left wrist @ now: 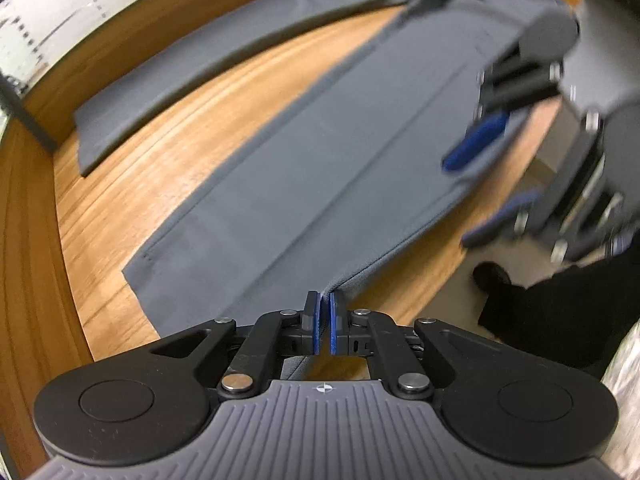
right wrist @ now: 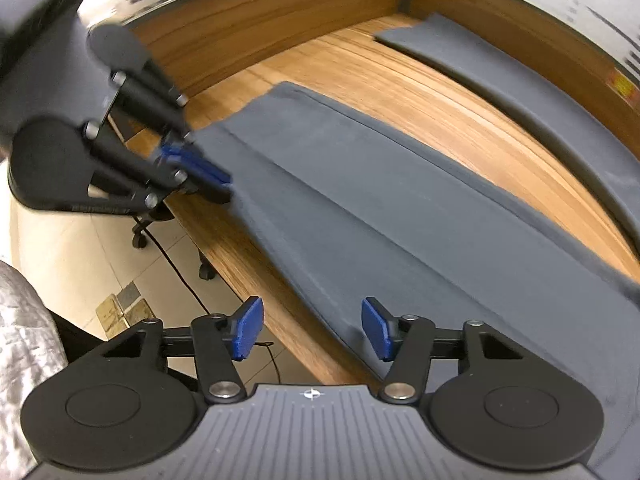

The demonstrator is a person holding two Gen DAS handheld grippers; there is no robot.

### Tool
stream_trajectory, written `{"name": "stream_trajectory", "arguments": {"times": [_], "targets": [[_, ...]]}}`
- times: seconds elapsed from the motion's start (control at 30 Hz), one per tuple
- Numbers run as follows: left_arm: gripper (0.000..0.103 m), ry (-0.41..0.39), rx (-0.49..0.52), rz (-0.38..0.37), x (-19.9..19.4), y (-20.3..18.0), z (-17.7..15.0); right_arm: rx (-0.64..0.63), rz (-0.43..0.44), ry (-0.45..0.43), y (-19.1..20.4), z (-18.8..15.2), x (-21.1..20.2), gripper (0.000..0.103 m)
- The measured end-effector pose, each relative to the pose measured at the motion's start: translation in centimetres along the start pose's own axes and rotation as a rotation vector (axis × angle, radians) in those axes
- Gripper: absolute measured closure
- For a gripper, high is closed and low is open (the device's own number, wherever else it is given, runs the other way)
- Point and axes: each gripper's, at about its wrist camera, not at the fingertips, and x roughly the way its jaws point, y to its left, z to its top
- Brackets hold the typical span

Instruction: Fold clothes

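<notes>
Grey trousers lie spread flat on a wooden table, both legs stretched out and apart with bare wood between them. The near leg runs along the table's front edge.

Left gripper — blue pads pinched together on the hem corner of the near leg, cloth caught between them.

Right gripper — jaws part-way apart, straddling the near leg's edge over the table's front edge; pads not pressing on the cloth.

Tiled floor and chair castors show below the table edge.
</notes>
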Motion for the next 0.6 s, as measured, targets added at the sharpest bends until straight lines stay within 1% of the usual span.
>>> {"name": "stream_trajectory", "arguments": {"times": [0.03,0.07,0.1,0.13,0.17,0.2,0.27,0.3,0.33,0.53,0.6], "targets": [[0.098,-0.005,-0.013,-0.001,-0.1,0.2,0.2,-0.019,-0.005,-0.002,0.2,0.2,0.4,0.055],[0.098,-0.008,-0.026,0.0,-0.2,0.3,0.3,-0.039,-0.01,-0.005,0.4,0.3,0.7,0.061],[0.098,-0.008,-0.035,-0.002,-0.2,0.4,0.4,-0.058,-0.014,-0.007,0.6,0.5,1.1,0.072],[0.097,-0.008,-0.042,-0.005,-0.3,0.5,0.5,-0.077,-0.022,-0.008,0.7,0.6,1.4,0.079],[0.097,-0.01,-0.037,-0.007,-0.3,0.5,0.6,-0.087,-0.033,-0.007,0.7,0.8,1.7,0.092],[0.097,-0.017,-0.02,-0.004,-0.5,0.3,0.6,-0.081,-0.029,-0.01,0.5,0.9,1.7,0.097],[0.095,-0.033,0.036,0.004,-0.8,-0.2,0.7,-0.054,-0.018,-0.021,-0.1,1.3,1.2,0.099],[0.093,-0.039,0.059,0.015,-1.0,-0.5,0.7,-0.044,-0.013,-0.026,-0.4,1.5,0.9,0.1],[0.088,-0.044,0.082,0.025,-1.1,-0.8,0.8,-0.036,-0.008,-0.029,-0.7,1.7,0.6,0.1],[0.073,-0.068,0.154,0.002,-0.5,-2.7,2.3,-0.044,0.009,-0.033,-1.2,2.4,-0.7,0.1],[0.07,-0.074,0.183,0.001,-0.2,-3.3,2.7,-0.045,0.016,-0.03,-1.3,2.5,-0.8,0.1]]}}
